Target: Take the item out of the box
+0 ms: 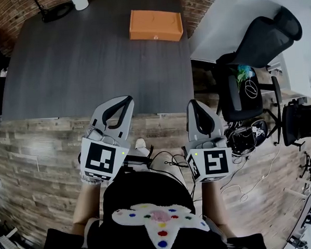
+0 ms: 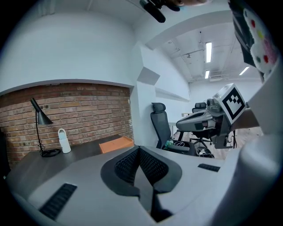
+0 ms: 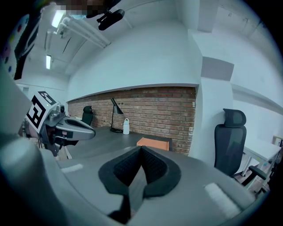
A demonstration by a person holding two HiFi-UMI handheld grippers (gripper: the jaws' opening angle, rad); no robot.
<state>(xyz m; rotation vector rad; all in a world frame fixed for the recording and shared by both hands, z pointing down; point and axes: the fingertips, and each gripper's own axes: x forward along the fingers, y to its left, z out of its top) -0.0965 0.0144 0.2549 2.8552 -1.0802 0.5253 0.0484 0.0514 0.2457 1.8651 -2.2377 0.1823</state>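
A flat orange box [image 1: 155, 25] lies closed at the far right of the dark grey table [image 1: 90, 62]; whatever is inside is hidden. The same orange box [image 2: 116, 144] shows far ahead in the left gripper view, and the orange box [image 3: 154, 142] is likewise distant in the right gripper view. My left gripper [image 1: 124, 100] hovers at the table's near edge, jaws shut with nothing between them [image 2: 139, 148]. My right gripper [image 1: 193, 103] is level with it just past the table's near right corner, also shut and empty [image 3: 141, 147]. Both point toward the box, well short of it.
A white bottle [image 1: 79, 1] and a black desk lamp [image 1: 53, 11] stand at the table's far edge. Black office chairs [image 1: 256, 53] and cables crowd the floor to the right. A brick wall [image 2: 75, 110] runs behind the table. Wood flooring [image 1: 37, 153] lies below the grippers.
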